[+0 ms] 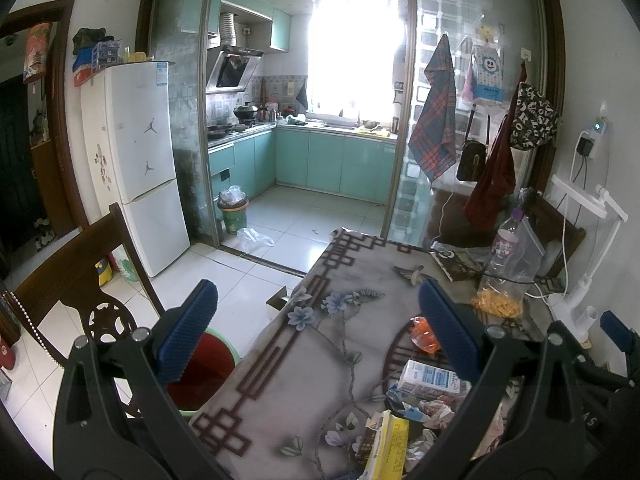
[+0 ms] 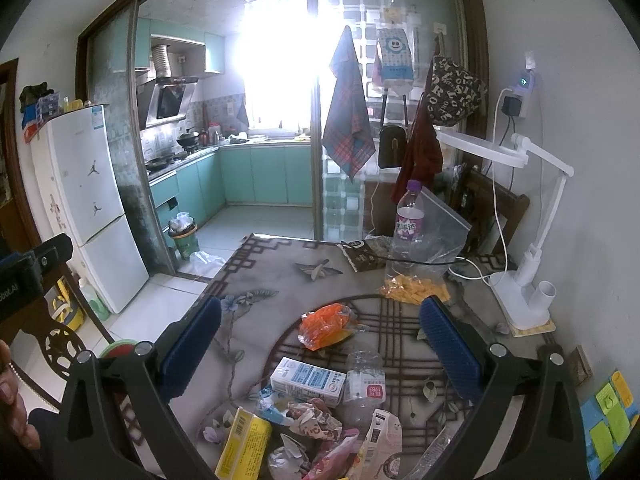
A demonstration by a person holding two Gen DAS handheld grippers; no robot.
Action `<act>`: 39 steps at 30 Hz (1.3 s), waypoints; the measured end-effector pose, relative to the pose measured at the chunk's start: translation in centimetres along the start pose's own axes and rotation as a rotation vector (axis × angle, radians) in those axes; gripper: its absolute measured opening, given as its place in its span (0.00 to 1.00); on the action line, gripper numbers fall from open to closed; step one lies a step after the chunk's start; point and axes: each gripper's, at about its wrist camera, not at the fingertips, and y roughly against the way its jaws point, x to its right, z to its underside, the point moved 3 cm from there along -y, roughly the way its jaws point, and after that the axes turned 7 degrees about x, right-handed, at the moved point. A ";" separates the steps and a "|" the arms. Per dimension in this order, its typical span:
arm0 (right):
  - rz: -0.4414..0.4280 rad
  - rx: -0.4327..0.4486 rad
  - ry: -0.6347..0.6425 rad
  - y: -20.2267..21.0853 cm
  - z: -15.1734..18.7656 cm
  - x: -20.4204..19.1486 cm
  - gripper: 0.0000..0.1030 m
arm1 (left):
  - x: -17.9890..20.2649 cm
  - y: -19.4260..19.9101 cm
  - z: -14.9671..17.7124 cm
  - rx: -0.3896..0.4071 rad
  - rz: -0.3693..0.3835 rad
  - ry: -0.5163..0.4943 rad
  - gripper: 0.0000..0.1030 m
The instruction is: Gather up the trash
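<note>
Together, we held both grippers wide apart and gripping nothing above the patterned table (image 2: 256, 320). Between the spread jaws of our right gripper (image 2: 320, 344) lay the trash: a blue-and-white milk carton (image 2: 308, 380), touching a crushed clear bottle (image 2: 364, 380) on its right, with an orange wrapper (image 2: 324, 326) just beyond them. Nearer to us than the carton sat a yellow box (image 2: 244, 444) and crumpled wrappers (image 2: 316, 420).

Our left gripper (image 1: 318, 336) hung over the table's left edge; the same carton (image 1: 430, 380) showed beside its right finger, and a red bin with a green rim (image 1: 200, 376) stood on the floor behind its left finger. Farther out, past the right jaw, stood an upright bottle (image 2: 408, 216), a bag of yellow snacks (image 2: 414, 288) and a white lamp (image 2: 520, 292).
</note>
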 end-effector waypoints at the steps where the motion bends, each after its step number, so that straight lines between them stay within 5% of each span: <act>1: 0.000 0.001 0.000 0.0 0.0 0.0 0.93 | 0.0 0.0 0.0 0.000 0.000 0.000 0.96; 25: 0.008 -0.044 -0.007 -1.2 2.6 1.5 0.93 | -0.5 -0.6 0.9 -0.008 0.019 -0.042 0.96; 28: -0.027 -0.122 0.017 -1.6 5.8 2.7 0.93 | -0.8 -2.1 3.9 -0.105 0.210 -0.003 0.96; 31: -0.101 -0.242 0.031 -1.6 10.0 3.2 0.93 | -1.5 -3.6 6.6 -0.245 0.260 0.031 0.96; 39: -0.133 -0.598 0.123 -0.7 23.2 2.7 0.83 | -1.7 -5.8 11.6 -0.365 0.212 -0.070 0.96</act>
